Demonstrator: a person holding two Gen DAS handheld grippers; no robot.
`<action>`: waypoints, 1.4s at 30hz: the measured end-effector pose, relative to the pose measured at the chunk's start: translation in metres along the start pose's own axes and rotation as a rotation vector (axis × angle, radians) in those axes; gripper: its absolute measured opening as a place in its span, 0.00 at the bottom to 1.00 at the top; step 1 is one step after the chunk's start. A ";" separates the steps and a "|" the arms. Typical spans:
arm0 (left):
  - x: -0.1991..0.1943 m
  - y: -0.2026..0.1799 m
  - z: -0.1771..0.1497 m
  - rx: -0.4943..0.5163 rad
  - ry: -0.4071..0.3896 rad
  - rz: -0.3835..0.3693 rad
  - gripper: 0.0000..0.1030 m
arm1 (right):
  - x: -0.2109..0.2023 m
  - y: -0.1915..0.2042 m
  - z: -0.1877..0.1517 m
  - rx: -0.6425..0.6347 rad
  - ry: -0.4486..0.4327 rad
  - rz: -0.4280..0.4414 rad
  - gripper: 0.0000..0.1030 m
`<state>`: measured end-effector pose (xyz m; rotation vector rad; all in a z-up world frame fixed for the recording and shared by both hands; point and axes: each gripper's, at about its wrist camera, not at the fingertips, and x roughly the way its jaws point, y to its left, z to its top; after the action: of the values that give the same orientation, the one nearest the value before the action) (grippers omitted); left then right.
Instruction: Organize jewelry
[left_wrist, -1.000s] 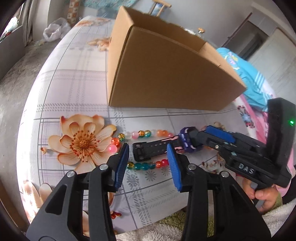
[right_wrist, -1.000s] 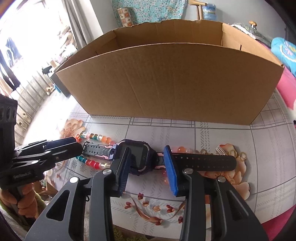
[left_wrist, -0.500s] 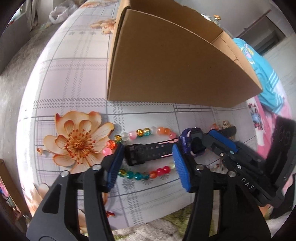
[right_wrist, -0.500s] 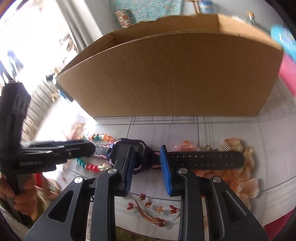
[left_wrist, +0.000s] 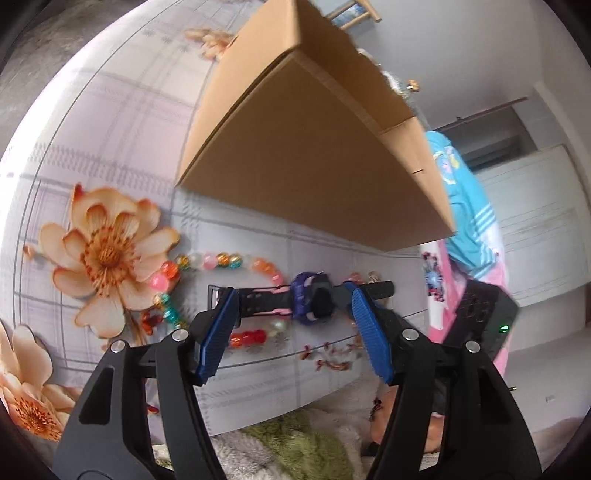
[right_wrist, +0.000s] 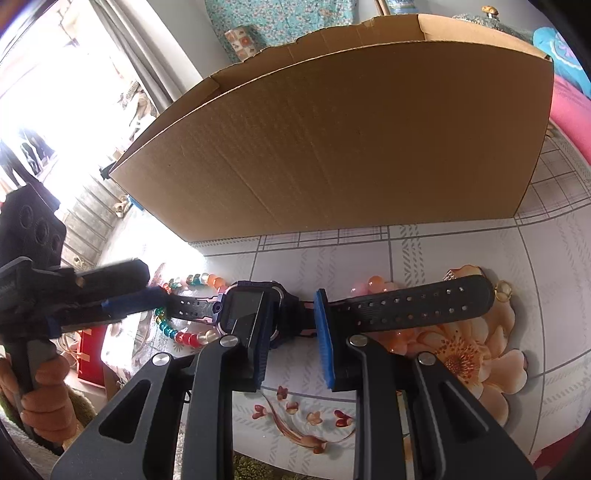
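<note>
Item: watch (right_wrist: 255, 310), square dark face, purple bezel, perforated matte black strap, mid-frame before my corrugated cardboard box (right_wrist: 351, 147). My right gripper (right_wrist: 291, 332) closing around it; left gripper (left_wrist: 291, 332) opening, straddling the strap.

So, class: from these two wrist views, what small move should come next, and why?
Probably finish closing the right gripper on the watch, then lift it toward the cardboard box. Its jaws are closing around the watch case, which lies flat on the table across the beaded bracelet. The left gripper is opening over the buckle strap, gripping nothing.
</note>
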<state>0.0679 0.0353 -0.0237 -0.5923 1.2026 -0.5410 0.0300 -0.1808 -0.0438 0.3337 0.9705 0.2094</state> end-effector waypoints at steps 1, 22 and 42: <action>0.003 0.002 -0.002 -0.006 0.002 0.003 0.57 | 0.000 0.000 0.000 -0.003 0.000 -0.004 0.21; 0.037 -0.047 -0.014 0.261 -0.023 0.313 0.18 | -0.001 0.012 0.000 -0.033 -0.017 -0.052 0.21; 0.025 -0.016 -0.002 0.096 0.009 0.074 0.42 | -0.006 -0.003 -0.004 -0.011 -0.029 -0.019 0.21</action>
<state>0.0721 0.0065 -0.0303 -0.4623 1.1957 -0.5361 0.0238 -0.1850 -0.0422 0.3167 0.9432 0.1917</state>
